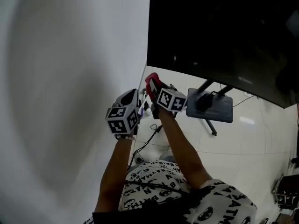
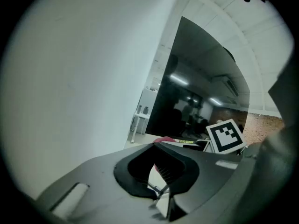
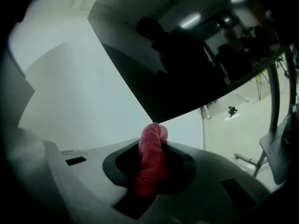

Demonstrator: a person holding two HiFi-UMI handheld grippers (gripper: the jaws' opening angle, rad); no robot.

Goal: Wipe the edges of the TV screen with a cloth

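1. Right tongs [image 3: 152, 149] clamped on the red cloth [image 1: 152, 84], centre of head view.
2. Cloth sits just under the lower-left corner of the TV screen [image 1: 224, 31], apparently not touching; edge wiping looks barely begun.
3. Left tongs [image 2: 156, 171] slightly apart, empty.

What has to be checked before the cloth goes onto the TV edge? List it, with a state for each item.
1. Cloth gripped: ok. The right tool is shut on the red cloth, whose end pokes past the tips.
2. Cloth on the edge: not ok. In the head view it sits just below the lower left corner of the TV screen, apart from it.
3. Left tool out of the way: ok. Its jaws are slightly apart and empty, and it is beside the wall.
4. Bottom edge free: cannot tell. The stand struts rise to it farther right.
5. Dirt on the edges: cannot tell.
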